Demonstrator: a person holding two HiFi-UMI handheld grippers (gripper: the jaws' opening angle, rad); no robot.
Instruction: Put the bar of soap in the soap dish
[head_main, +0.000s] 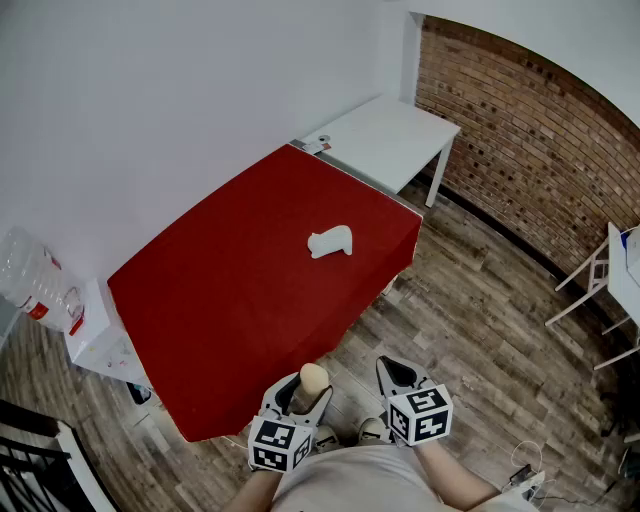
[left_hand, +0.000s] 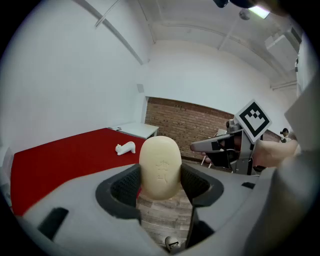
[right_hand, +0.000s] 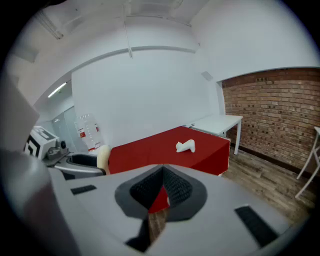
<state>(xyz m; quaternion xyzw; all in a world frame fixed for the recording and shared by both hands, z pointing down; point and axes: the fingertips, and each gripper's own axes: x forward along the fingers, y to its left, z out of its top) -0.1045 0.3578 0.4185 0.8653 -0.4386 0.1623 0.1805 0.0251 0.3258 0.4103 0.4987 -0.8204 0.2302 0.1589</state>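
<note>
Red desk (head_main: 230, 300) against a white wall (head_main: 150, 120). At 6 o'clock, left hand-held gripper (head_main: 302, 392) clamped on the bar of soap (head_main: 313, 377), just off the desk's near corner. At 12 o'clock on the desk, white soap dish (head_main: 330, 241). At 5 o'clock, right hand-held gripper (head_main: 398, 372), jaws together.

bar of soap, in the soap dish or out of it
Out. The left hand-held gripper holds the bar of soap, while the white soap dish sits apart on the red table.
</note>
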